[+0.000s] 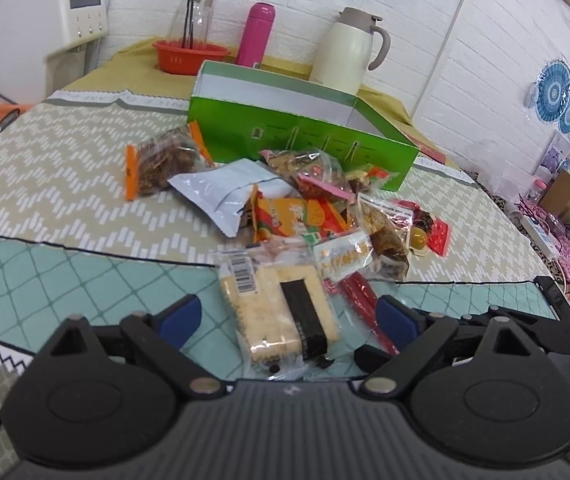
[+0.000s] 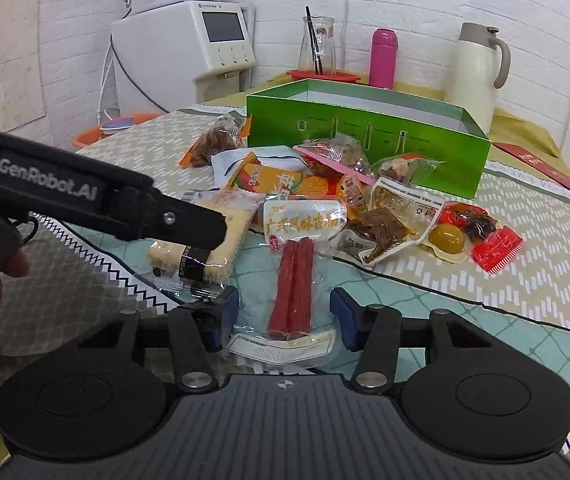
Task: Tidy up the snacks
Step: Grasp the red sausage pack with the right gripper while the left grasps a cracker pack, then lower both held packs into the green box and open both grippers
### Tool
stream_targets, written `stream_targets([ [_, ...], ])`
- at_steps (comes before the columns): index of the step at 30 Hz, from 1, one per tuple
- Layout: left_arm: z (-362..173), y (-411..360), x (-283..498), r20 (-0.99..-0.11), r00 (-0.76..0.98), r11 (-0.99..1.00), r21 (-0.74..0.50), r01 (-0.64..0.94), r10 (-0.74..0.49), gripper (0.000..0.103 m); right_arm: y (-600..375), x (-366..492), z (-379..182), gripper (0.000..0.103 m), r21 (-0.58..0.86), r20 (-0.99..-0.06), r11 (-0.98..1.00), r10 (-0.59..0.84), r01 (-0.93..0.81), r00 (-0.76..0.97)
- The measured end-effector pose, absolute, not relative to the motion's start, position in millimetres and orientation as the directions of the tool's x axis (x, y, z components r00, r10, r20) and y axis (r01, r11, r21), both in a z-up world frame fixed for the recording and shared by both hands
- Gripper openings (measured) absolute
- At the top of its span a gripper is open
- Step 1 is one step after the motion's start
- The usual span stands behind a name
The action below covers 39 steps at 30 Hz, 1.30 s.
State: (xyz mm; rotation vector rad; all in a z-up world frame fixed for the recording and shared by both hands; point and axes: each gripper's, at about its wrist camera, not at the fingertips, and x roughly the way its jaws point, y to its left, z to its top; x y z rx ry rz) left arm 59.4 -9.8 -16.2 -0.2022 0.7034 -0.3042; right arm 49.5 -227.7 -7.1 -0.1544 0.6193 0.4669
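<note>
Two views, taken in turn. From the left wrist, the left gripper [image 1: 289, 316] has its jaws spread wide on either side of a cracker packet [image 1: 281, 312], which lies on the patterned tablecloth [image 1: 65, 168] with neither blue pad touching it. At about twelve o'clock from the packet sits the snack pile [image 1: 313, 204], and beyond that the open green box [image 1: 293, 136]. Farther back stand a pink bottle [image 1: 256, 34] and a cream jug [image 1: 347, 46] (the jug at roughly one o'clock).

From the right wrist, the right gripper [image 2: 285, 314] straddles a sausage pack [image 2: 293, 292], jaws apart and not visibly pressing the wrapper. The left gripper [image 2: 205, 232] reaches in from nine o'clock over the cracker packet [image 2: 221, 236]. The green box [image 2: 365, 132] stands at twelve o'clock behind the snack pile [image 2: 365, 208].
</note>
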Motion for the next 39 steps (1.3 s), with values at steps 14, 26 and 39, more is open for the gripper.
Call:
stream_targets([
  [14, -29, -26, 76, -0.632, 0.75, 0.979, -0.091, 0.181, -0.197, 0.063, -243, 36, -5, 0.09, 0.041, -0.596, 0.884, 0.395, -0.465, 0.699],
  [26, -29, -19, 71, -0.615, 0.756, 0.974, -0.125, 0.187, -0.224, 0.062, -238, 44, -9, 0.068, 0.033, -0.56, 0.894, 0.386, -0.446, 0.733],
  [39, 19, 4, 61, -0.489, 0.789, 0.921, -0.297, 0.252, -0.373, 0.061, -247, 40, 31, 0.046, 0.038, -0.434, 0.886, 0.431, -0.462, 0.791],
])
